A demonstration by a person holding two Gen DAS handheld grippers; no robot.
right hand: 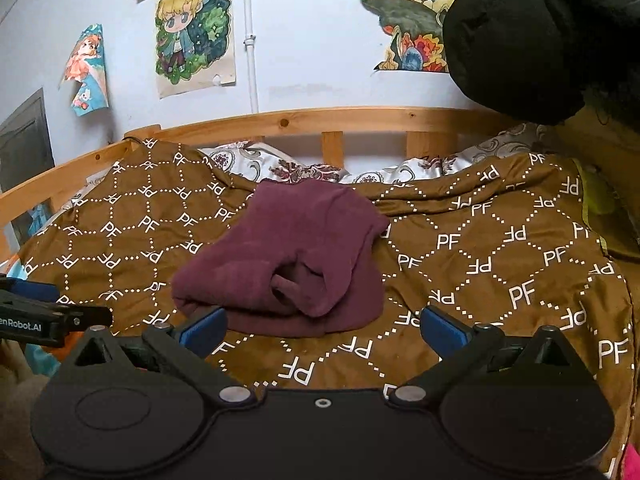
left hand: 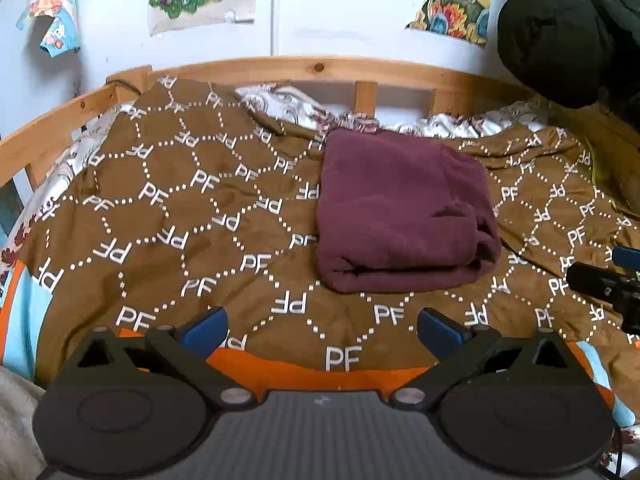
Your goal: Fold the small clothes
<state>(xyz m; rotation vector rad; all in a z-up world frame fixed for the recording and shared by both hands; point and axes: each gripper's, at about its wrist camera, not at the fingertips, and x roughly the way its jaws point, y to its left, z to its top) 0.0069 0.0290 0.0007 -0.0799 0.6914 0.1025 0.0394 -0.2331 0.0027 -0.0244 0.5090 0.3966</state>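
The left gripper [left hand: 322, 330] is close to the camera, low over the front of the bed. Its two blue fingers [left hand: 204, 330] are spread wide apart, and nothing is between them. Under it lies an orange strip [left hand: 304, 374] of cloth at the front edge of the bed.

The right gripper [right hand: 324, 330] is also low and near the front. Its blue fingers [right hand: 442, 330] are wide apart too and hold nothing. Its left finger is just beside the front edge of the sweater, maybe touching it; I cannot tell for sure. From the left camera, the right gripper shows as a black and blue piece at the far right side [left hand: 608, 280]. From the right camera, the left gripper pokes in at the left side [right hand: 44, 312].

A brown blanket [left hand: 180, 208] covers the bed. It has white dotted lines and the letters PF all over it.

The dark red sweater [left hand: 400, 212] lies on the blanket near the middle of the bed. It is folded into a thick, almost square pile. On the side facing the right gripper, the folds gape a bit and look lumpy [right hand: 296, 276].

Behind the sweater, a white sheet [right hand: 288, 168] with swirly flowers peeks out. Then comes the wooden bed rail [right hand: 320, 120]. On the pale wall above hang colorful drawings [right hand: 192, 28], and a thin white pipe [right hand: 250, 40] runs up the wall. A big black puffy thing [right hand: 540, 28] hangs at the top right.
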